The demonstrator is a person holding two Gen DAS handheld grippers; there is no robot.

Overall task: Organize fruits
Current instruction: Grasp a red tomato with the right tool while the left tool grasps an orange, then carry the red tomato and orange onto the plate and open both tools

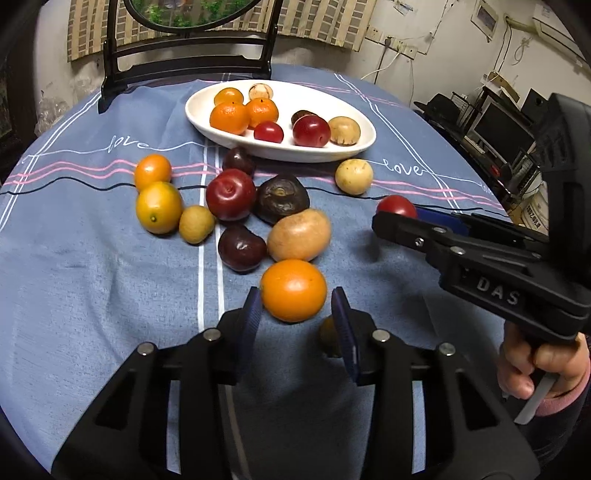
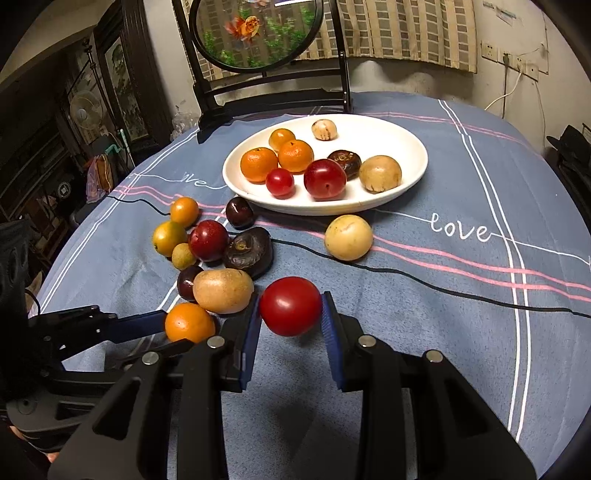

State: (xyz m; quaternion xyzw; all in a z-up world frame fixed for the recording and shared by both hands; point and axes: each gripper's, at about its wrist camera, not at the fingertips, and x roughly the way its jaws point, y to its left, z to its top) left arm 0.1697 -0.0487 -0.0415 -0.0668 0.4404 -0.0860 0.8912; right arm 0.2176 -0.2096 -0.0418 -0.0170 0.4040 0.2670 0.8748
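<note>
My left gripper (image 1: 297,321) is shut on an orange (image 1: 293,290), also seen in the right wrist view (image 2: 189,323). My right gripper (image 2: 291,317) is shut on a red tomato (image 2: 290,305), which shows in the left wrist view (image 1: 397,207) behind that gripper (image 1: 402,218). A white oval plate (image 2: 406,181) (image 1: 199,114) holds several oranges, red fruits and brown ones. Loose fruits lie on the blue tablecloth: a brown potato-like fruit (image 1: 299,234), dark plums (image 1: 242,247), a red apple (image 1: 231,194), small oranges (image 1: 159,206) and a pale yellow fruit (image 2: 348,237).
A black stand with a round fish picture (image 2: 255,33) stands behind the plate at the table's far edge. Monitors and shelves (image 1: 498,125) are off the right side. Bare cloth (image 2: 461,314) lies to the right of the fruit pile.
</note>
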